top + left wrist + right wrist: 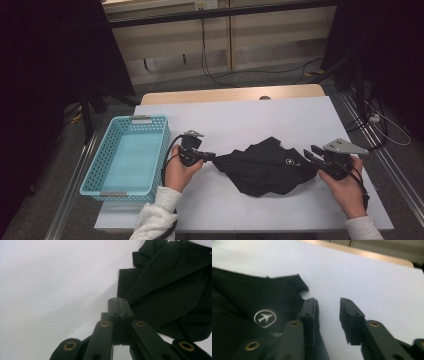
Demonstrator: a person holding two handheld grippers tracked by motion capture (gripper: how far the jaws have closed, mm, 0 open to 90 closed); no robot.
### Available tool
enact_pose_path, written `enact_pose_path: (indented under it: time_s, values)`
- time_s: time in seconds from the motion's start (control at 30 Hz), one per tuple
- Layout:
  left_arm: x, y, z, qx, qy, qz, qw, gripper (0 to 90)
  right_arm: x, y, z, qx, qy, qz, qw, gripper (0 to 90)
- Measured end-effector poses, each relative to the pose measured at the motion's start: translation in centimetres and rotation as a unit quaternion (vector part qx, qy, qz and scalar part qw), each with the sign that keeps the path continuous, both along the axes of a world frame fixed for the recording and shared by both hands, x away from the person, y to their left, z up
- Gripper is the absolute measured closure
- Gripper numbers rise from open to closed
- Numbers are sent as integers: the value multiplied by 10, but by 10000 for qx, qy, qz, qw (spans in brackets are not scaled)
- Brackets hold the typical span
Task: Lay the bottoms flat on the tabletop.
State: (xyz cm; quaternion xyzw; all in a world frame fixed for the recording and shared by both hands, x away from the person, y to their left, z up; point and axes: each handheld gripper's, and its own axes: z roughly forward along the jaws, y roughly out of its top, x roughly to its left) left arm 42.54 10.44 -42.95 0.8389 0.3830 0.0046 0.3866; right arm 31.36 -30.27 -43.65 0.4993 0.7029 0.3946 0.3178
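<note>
Two grippers flank the black garment (265, 167) at table centre: left gripper (210, 156) pinches its left corner, right gripper (327, 315) spread at its right edge should clamp squarely before lifting toward the far-left basket (131, 152).

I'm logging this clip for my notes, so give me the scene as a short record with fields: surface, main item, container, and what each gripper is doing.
surface: white table top
main item: black cloth, crumpled near the middle, with a small white airplane logo
container: blue basket at the left, apart from the cloth
left gripper: jaws shut at the cloth's left edge; whether fabric is pinched cannot be told
right gripper: jaws apart at the cloth's right edge, one over the fabric, one over bare table
</note>
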Motion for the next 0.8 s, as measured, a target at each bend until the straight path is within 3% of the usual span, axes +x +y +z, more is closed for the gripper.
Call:
enact_pose_path:
  time_s: [0.1,0.23,0.3,0.43,0.53,0.67,0.77,0.8]
  values:
    - [0,5,2,-38,-27,55,10000,900,3,5,4,160,-131,193,9996,608]
    - [0,5,0,8,-20,55,10000,900,15,14,-7,99,221,271,9993,560]
    - [1,4,-2,35,-1,31,10000,900,20,16,-14,122,515,292,9982,531]
    - [1,5,-3,7,-4,51,10000,900,24,13,-24,221,744,247,9967,552]
    - [0,5,-2,-7,-20,31,10000,900,26,13,-31,384,890,296,9949,660]
    - [0,4,-1,-5,-38,17,10000,900,27,15,-34,356,1030,335,9935,818]
    - [0,4,-1,2,-61,18,10000,900,25,16,-31,177,893,370,9952,865]
    - [0,5,0,5,-66,12,10000,900,24,14,-29,241,801,321,9960,866]
